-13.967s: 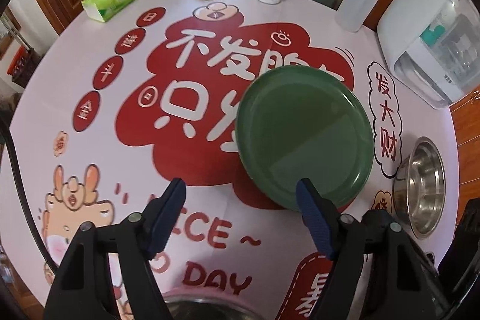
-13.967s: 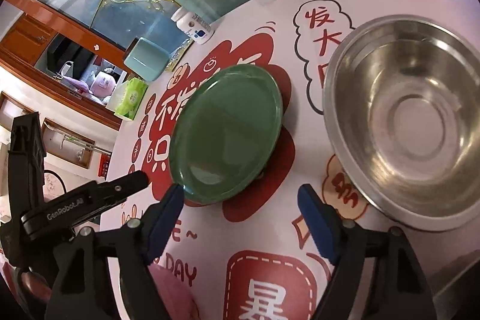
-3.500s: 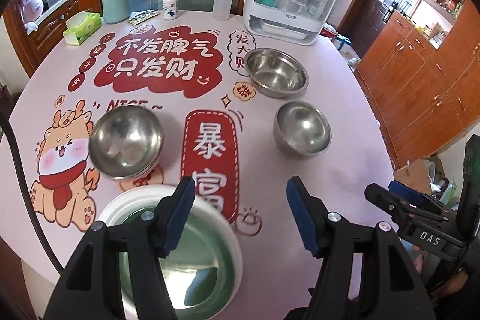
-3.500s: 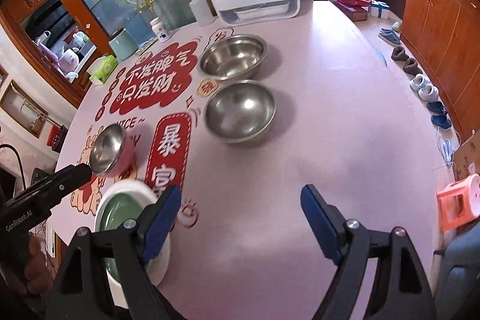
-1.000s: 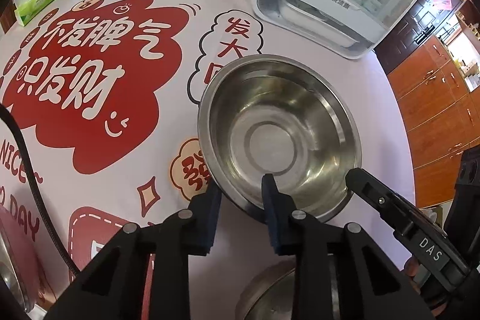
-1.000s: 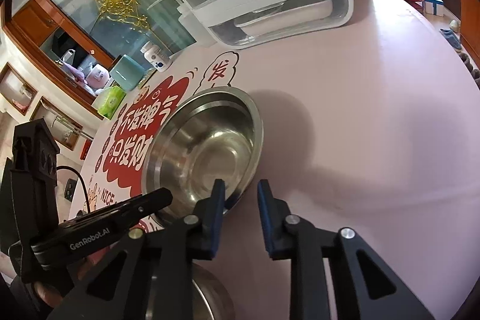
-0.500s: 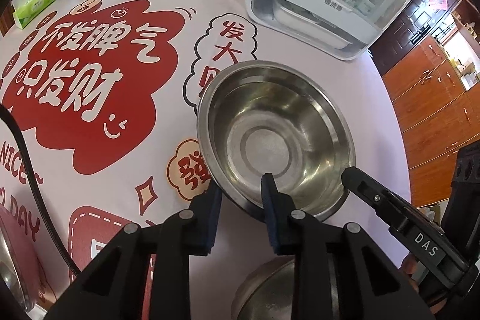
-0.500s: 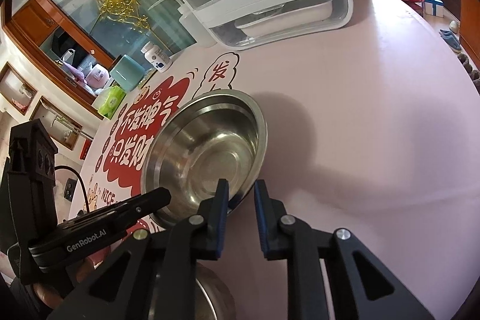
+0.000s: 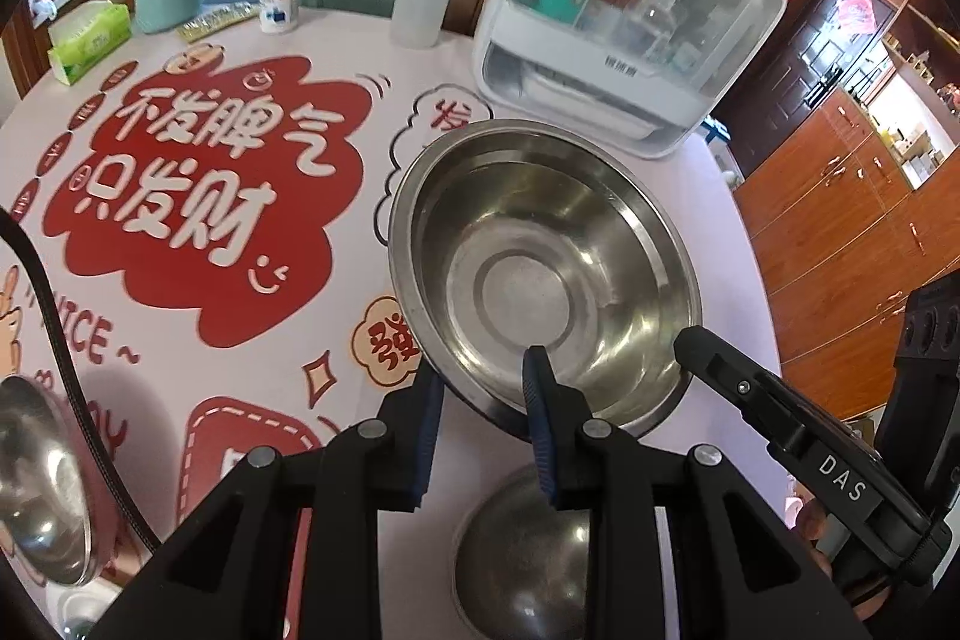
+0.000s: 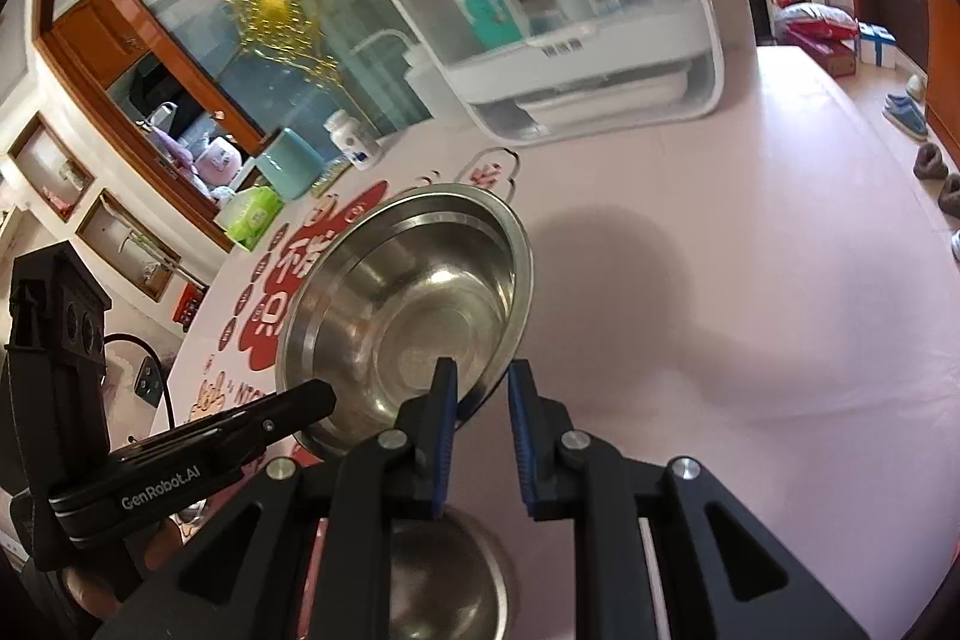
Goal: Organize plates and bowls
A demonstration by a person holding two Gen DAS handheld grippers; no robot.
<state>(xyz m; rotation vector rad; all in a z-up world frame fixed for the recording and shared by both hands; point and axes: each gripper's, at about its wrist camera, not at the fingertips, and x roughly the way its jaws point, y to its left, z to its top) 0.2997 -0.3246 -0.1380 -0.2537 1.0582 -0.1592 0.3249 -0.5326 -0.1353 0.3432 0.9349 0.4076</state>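
Left wrist view showed the left gripper (image 9: 480, 388) nearly closed, its blue pads clamped on the near rim of the wide steel bowl (image 9: 540, 268). Opposite, the right gripper (image 10: 480, 388) pinched the same bowl's other rim. Compared with a second earlier, the bowl had risen off the pink table (image 10: 750, 310), now hanging above a smaller steel bowl (image 9: 528, 550). Beyond stood a white storage box (image 9: 630, 40).
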